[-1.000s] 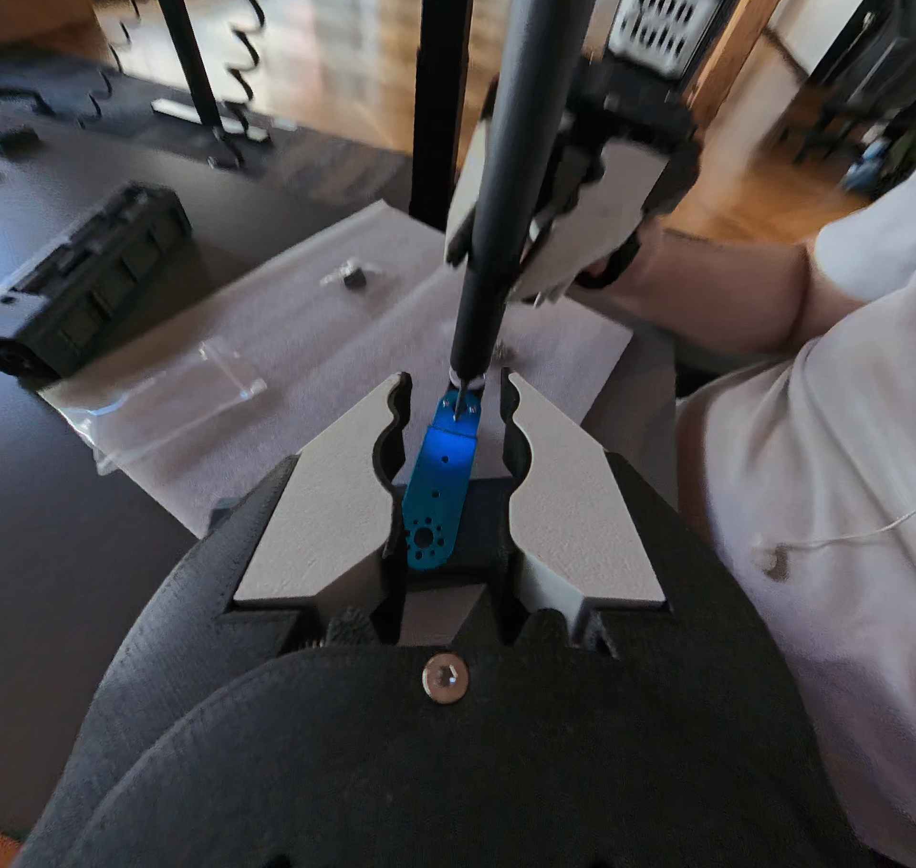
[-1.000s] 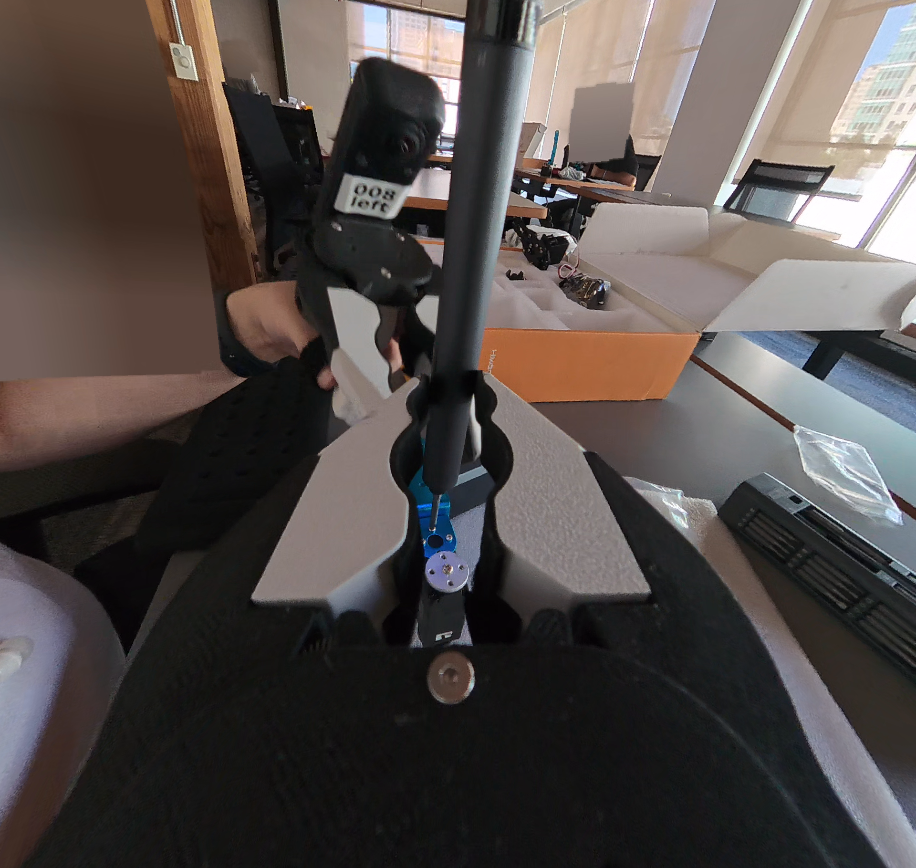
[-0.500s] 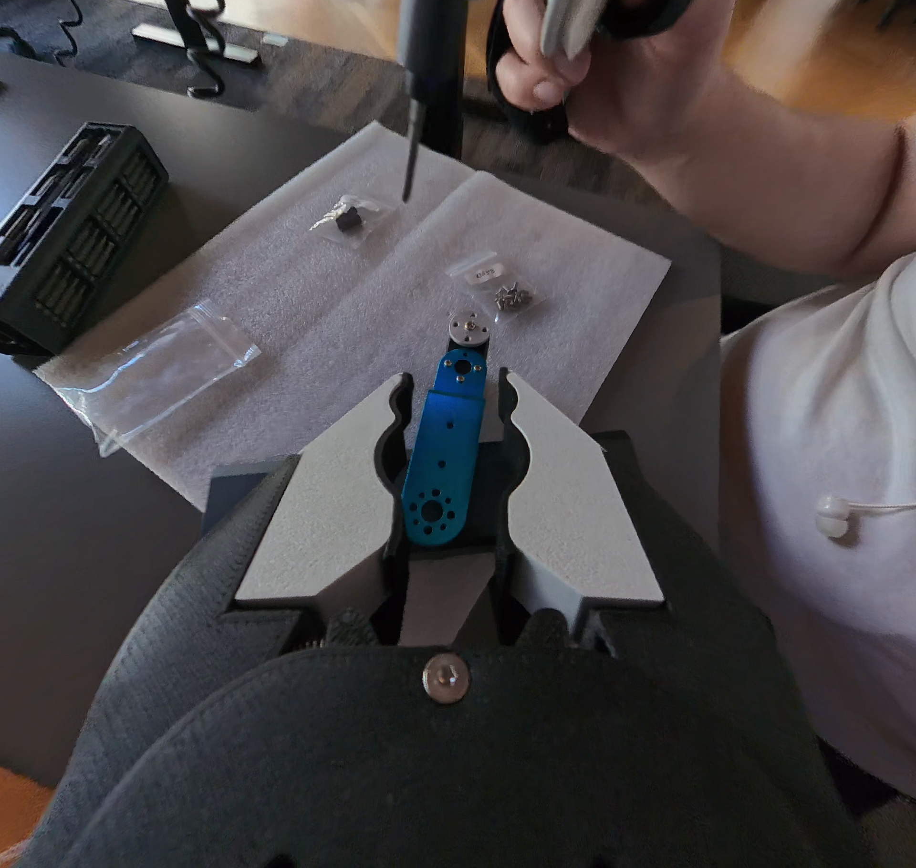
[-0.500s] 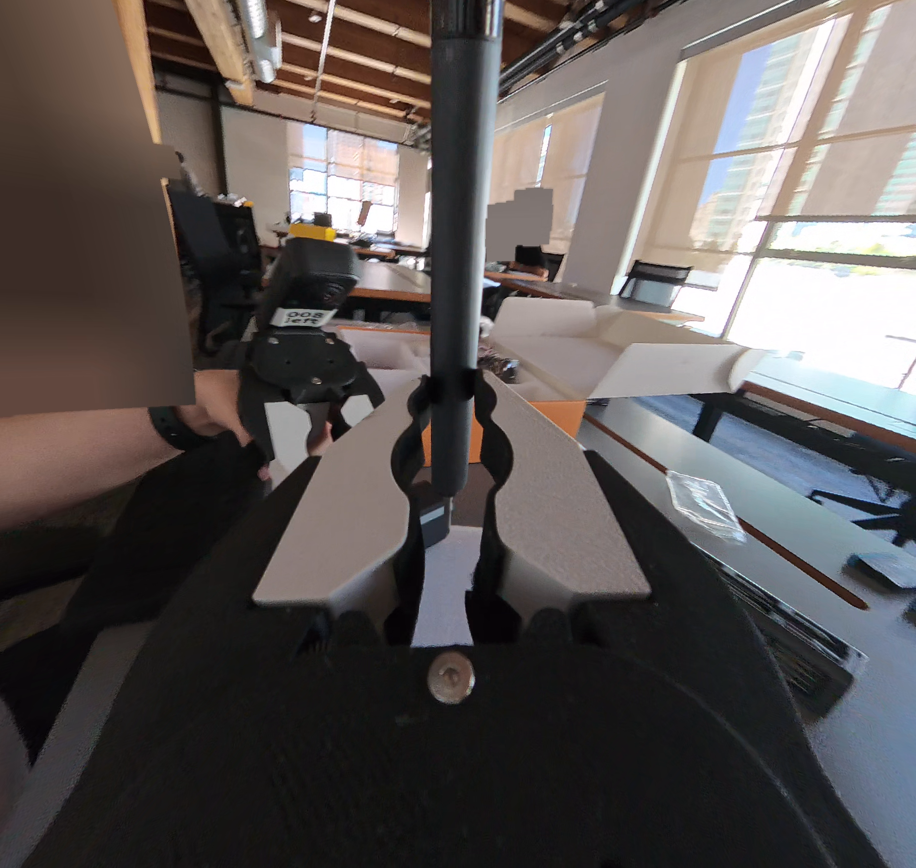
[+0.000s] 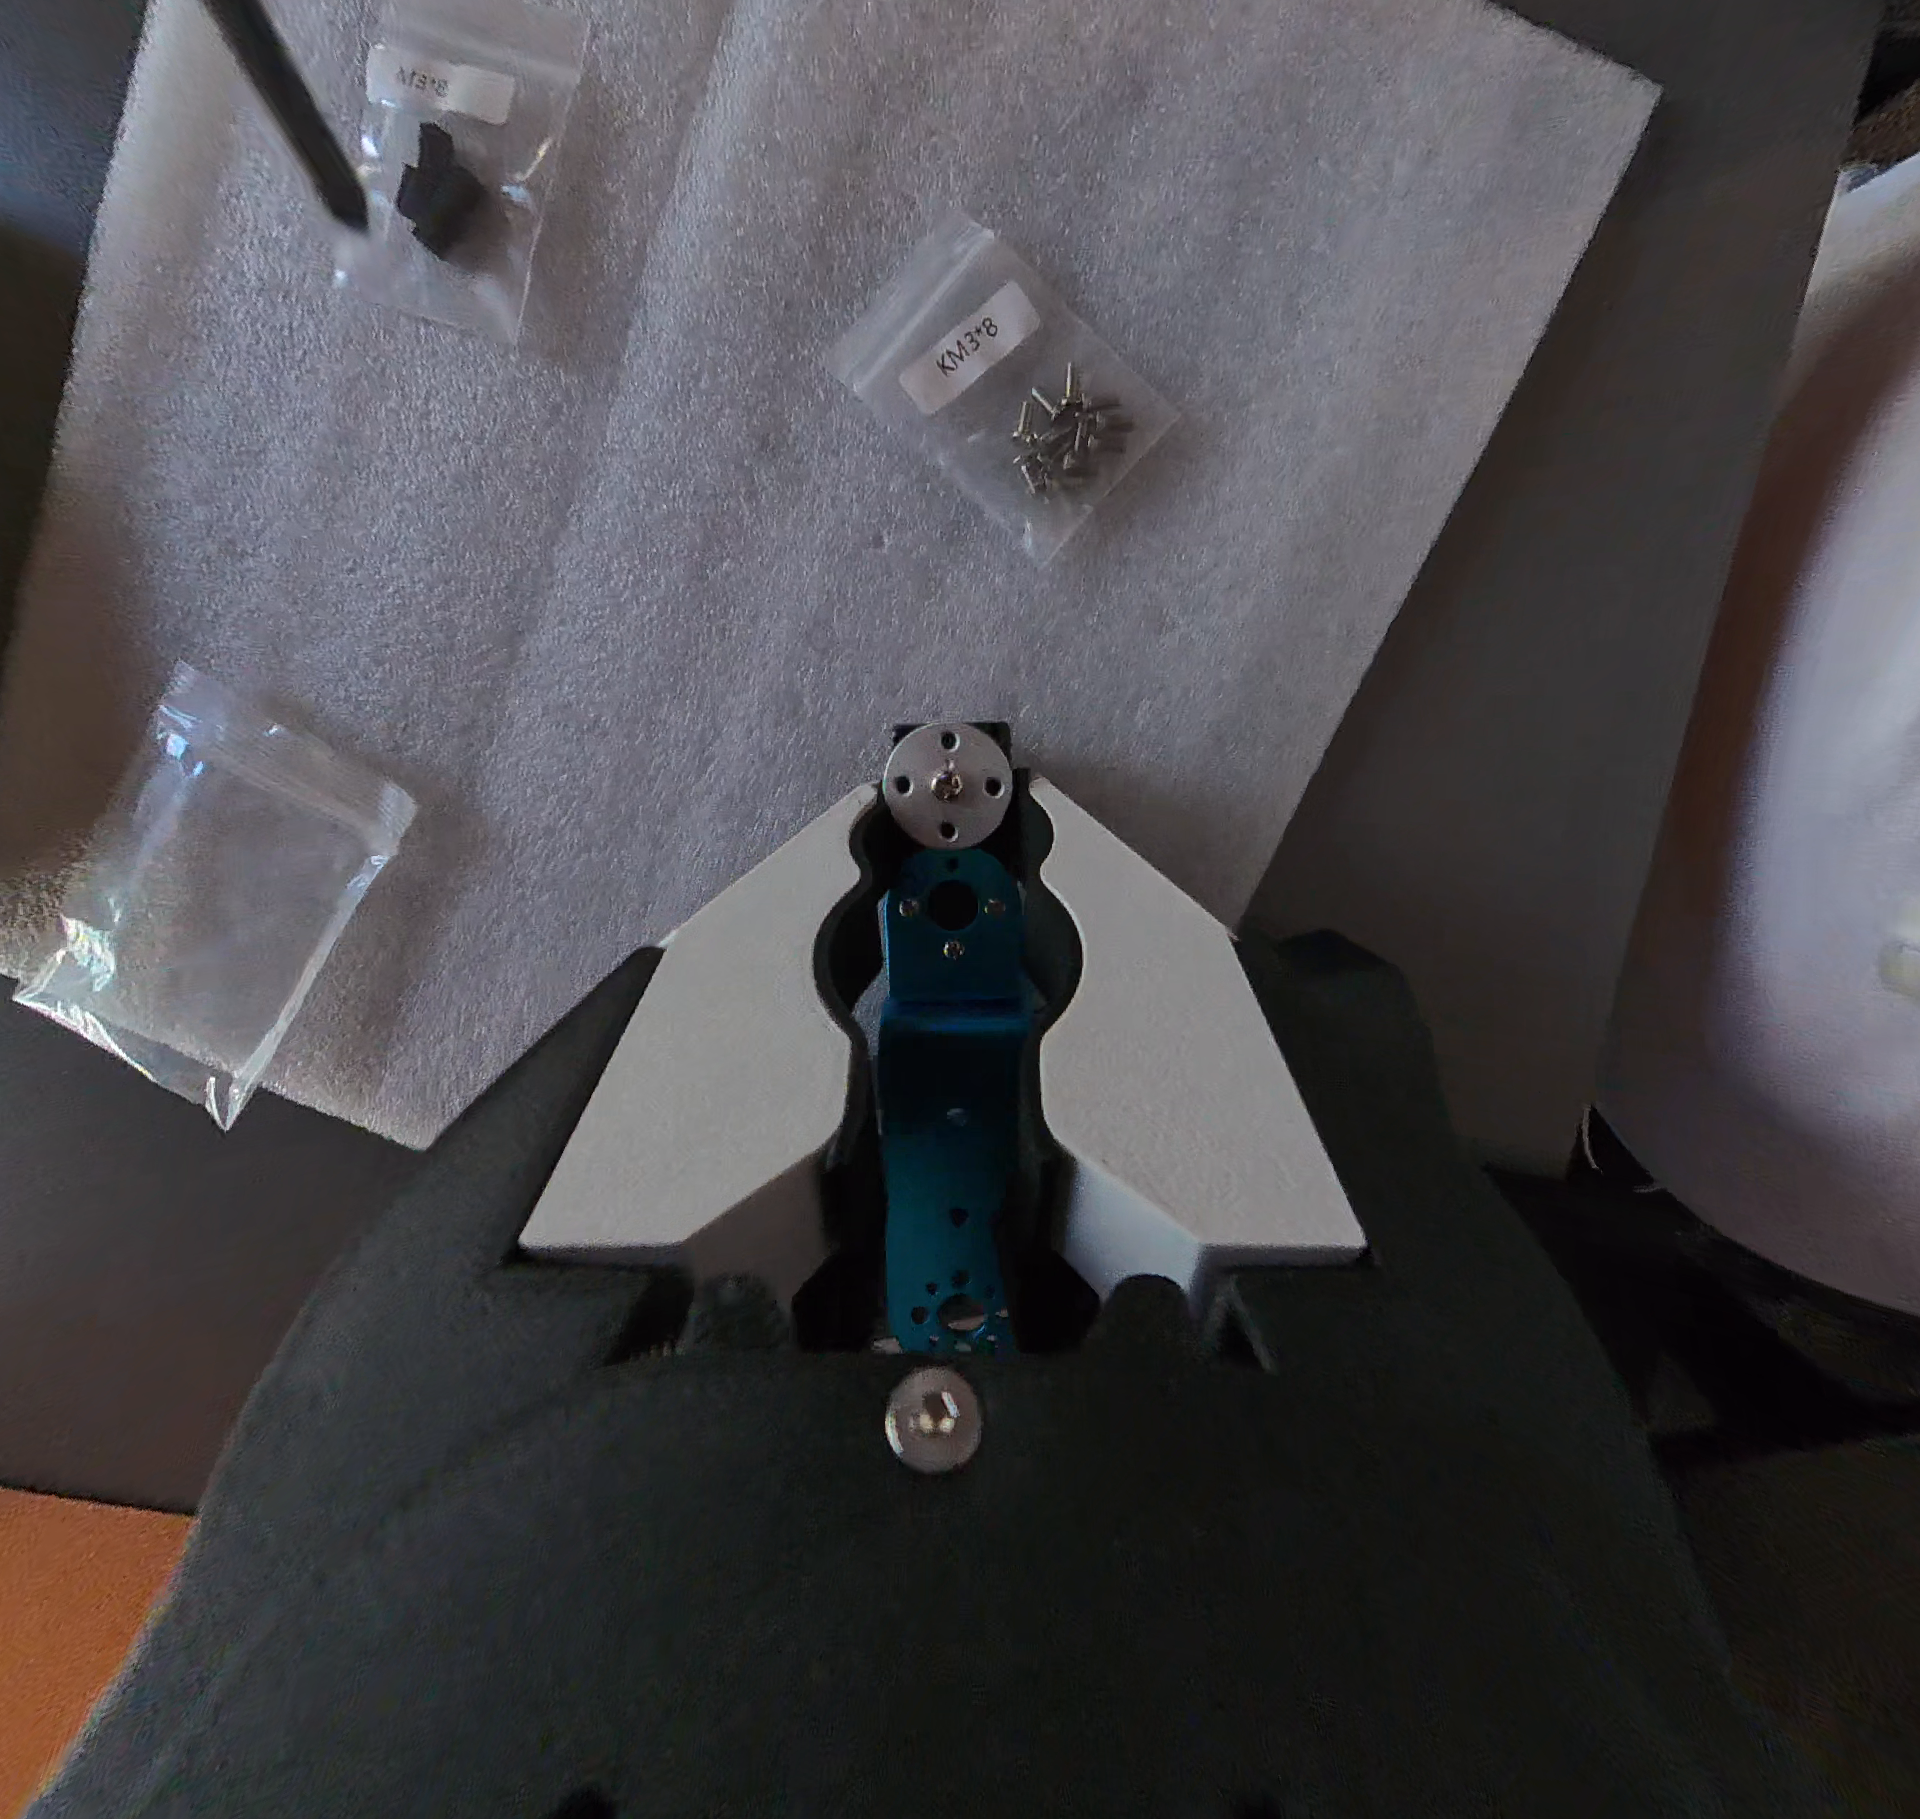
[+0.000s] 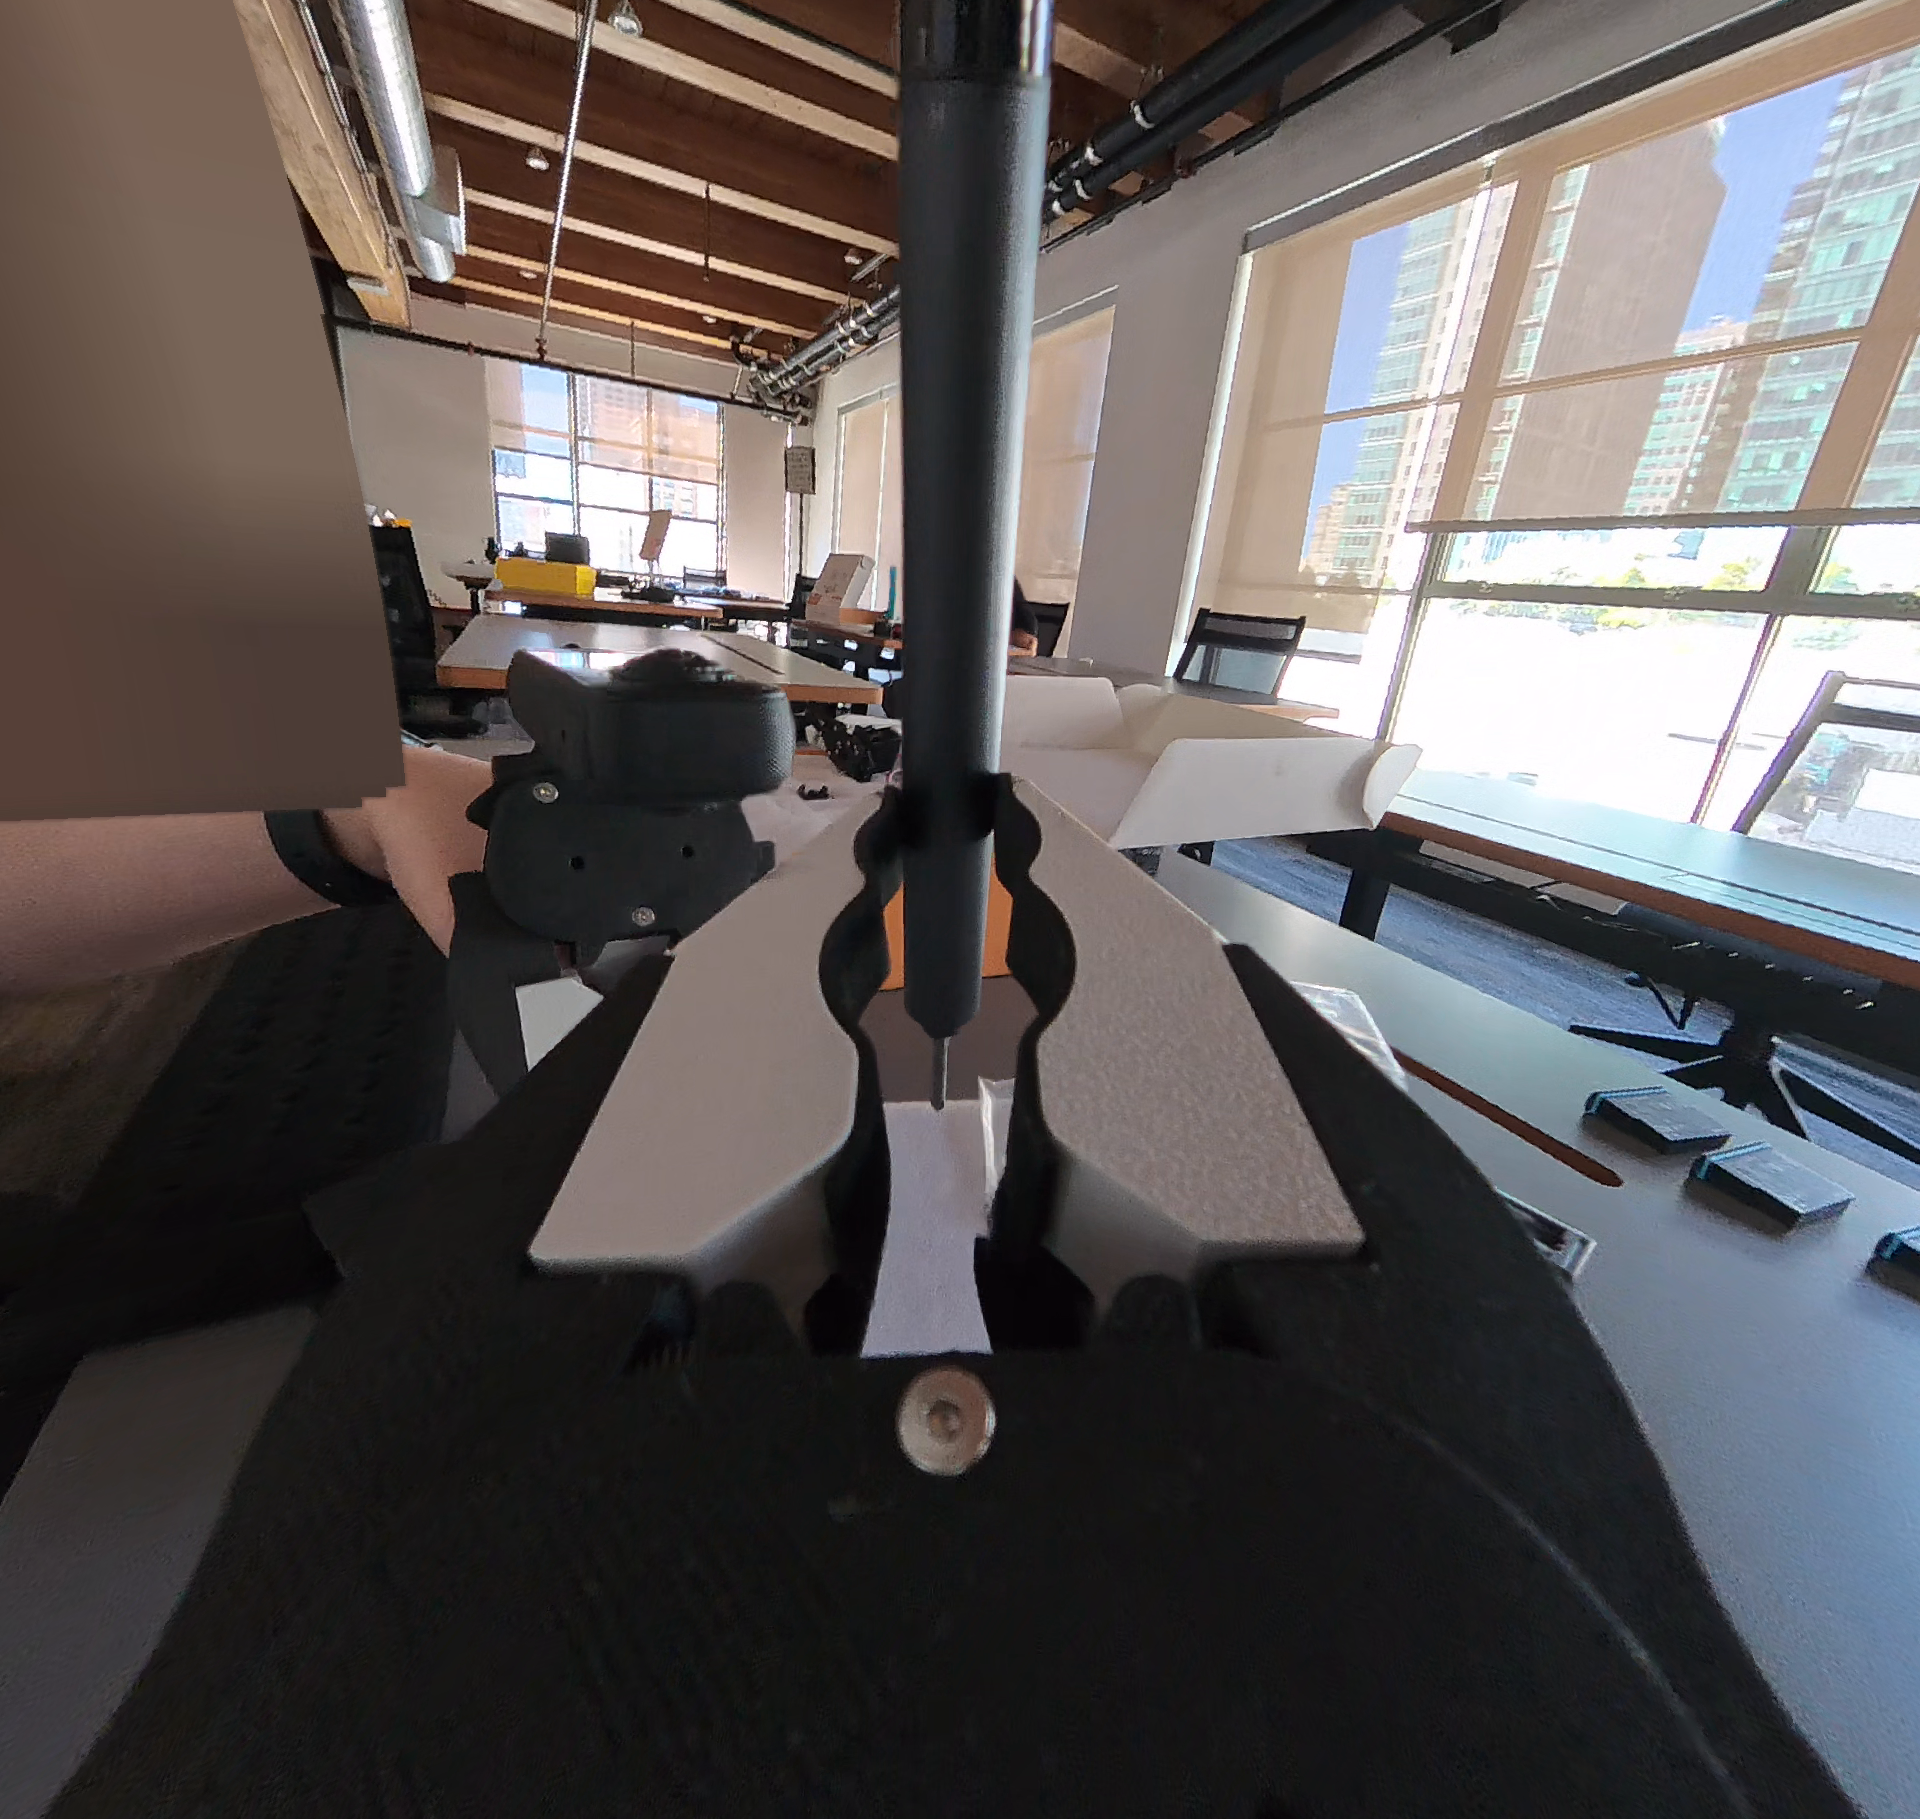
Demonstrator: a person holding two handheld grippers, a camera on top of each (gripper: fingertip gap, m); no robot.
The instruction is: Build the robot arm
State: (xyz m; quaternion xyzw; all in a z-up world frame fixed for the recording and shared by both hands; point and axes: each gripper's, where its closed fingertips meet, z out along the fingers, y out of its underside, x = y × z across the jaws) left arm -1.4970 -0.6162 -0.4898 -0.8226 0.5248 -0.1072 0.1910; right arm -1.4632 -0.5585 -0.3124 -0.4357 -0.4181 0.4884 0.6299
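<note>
Left tongs (image 5: 943, 870): we see the two white fingers closed tight on a blue metal bracket (image 5: 948, 1125), which runs lengthwise down the gap between them.
Bracket: it carries a round silver disc (image 5: 947, 785) at its far end, just past the fingertips; the disc has four small holes and a centre screw. We see all of it held above a white foam sheet (image 5: 727, 543).
Right tongs (image 6: 943, 819): we see the fingers nearly closed, pinching a dark grey screwdriver (image 6: 956, 481) that stands upright, bit pointing down.
Screwdriver tip: in the left wrist view the dark shaft (image 5: 265, 86) comes in from the upper left, its point over the edge of a small bag; we cannot tell whether it touches.
Bag by the tip (image 5: 457, 148): clear, zip-top, with a white label; we make out a small black part inside.
Bag of screws (image 5: 1006, 387): clear, labelled, lying mid-sheet, well apart from the first; a cluster of small silver screws sits in one corner.
Third bag (image 5: 223, 886): clear, on the sheet's left edge, partly over the dark table (image 5: 125, 1281); we see nothing inside.
Other gripper: in the right wrist view we see the left tongs (image 6: 623, 803) to the left, held by a person's hand.
Farther off: an open white-and-orange box (image 6: 1195, 782) stands behind the screwdriver.
</note>
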